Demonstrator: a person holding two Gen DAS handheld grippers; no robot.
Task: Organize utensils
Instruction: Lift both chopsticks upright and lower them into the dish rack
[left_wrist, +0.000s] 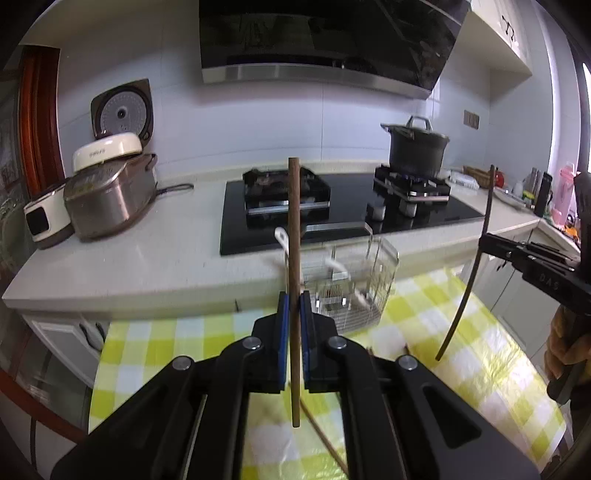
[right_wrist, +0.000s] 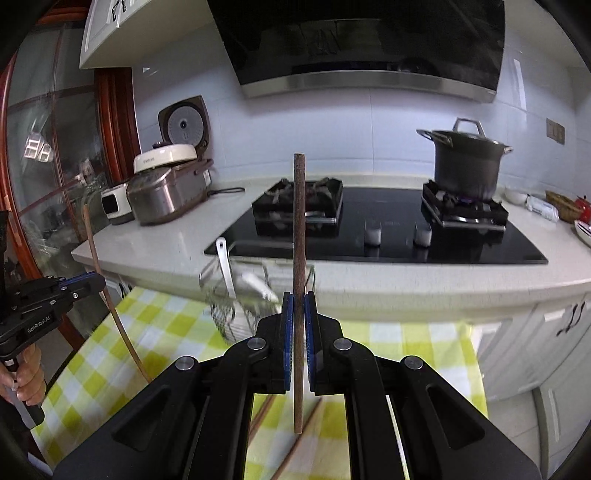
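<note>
My left gripper (left_wrist: 294, 306) is shut on a brown wooden chopstick (left_wrist: 294, 236) held upright above the table. My right gripper (right_wrist: 298, 308) is shut on another brown chopstick (right_wrist: 299, 229), also upright. Each gripper shows in the other's view: the right one (left_wrist: 491, 242) at the right with its chopstick (left_wrist: 469, 288), the left one (right_wrist: 94, 284) at the left with its chopstick (right_wrist: 107, 291). A wire basket (left_wrist: 354, 288) stands on the table's far edge, holding white spoons (left_wrist: 282, 240); it also shows in the right wrist view (right_wrist: 240, 306). More chopsticks (right_wrist: 291, 443) lie on the cloth below.
The table has a yellow-green checked cloth (left_wrist: 461, 350). Behind it runs a white counter (left_wrist: 147, 258) with a black gas hob (left_wrist: 347, 214), a dark pot (left_wrist: 417, 147) on the right burner, and rice cookers (left_wrist: 107, 192) at the left.
</note>
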